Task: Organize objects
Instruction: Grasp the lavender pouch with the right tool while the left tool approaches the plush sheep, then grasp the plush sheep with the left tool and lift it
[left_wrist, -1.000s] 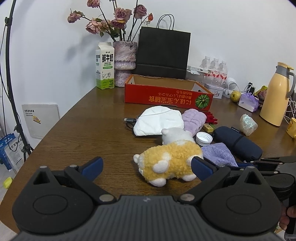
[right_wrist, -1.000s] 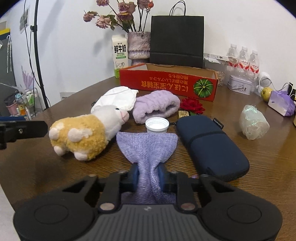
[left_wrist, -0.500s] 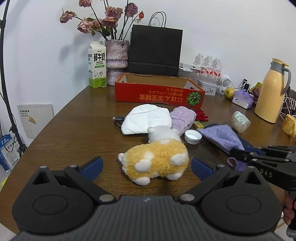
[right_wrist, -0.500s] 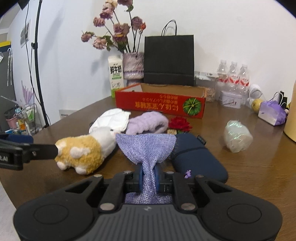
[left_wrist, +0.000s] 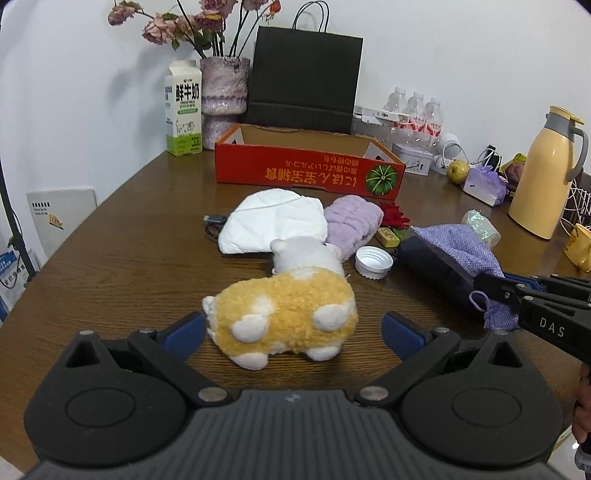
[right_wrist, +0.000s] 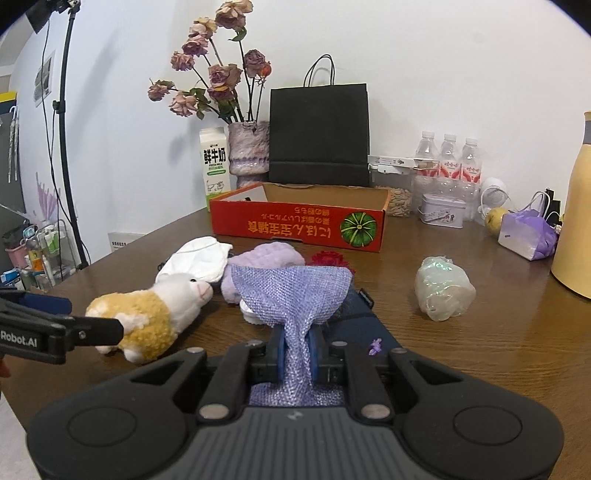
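Carrying the pinched bag over to the red cardboard box (right_wrist: 297, 225) looks like the step in hand, and doing it well starts with the biggest things: the counter (left_wrist: 122, 258) is crowded, and the box sits open at its far side in front of the black paper bag (right_wrist: 319, 136), so a lift high enough to clear the front wall before letting go seems wise. The dark zip case (left_wrist: 436, 269) lies right under the load, near the white cloth (left_wrist: 273, 225) and the fluffy lilac cloth (left_wrist: 352, 221), so the cargo should rise straight up rather than drag across them. The right tool (right_wrist: 297, 352) is clamped tight on the neck of the purple mesh pouch (right_wrist: 291, 291), which hangs in the air above the case; its long axis runs along the tool's fingers, gathered neck in the pads and wide flared end pointing away toward the box, slightly raised. Being limp fabric, it will likely sag and swing, so a steady pace and a release low inside the box would keep it from catching the rim. The left tool (left_wrist: 293, 328) stands wide open with nothing in it, its blue pads either side of the plush sheep (left_wrist: 284, 314), which lies on its side with its white head toward the cloths. The white bottle cap (left_wrist: 373, 261) rests just beside the case.
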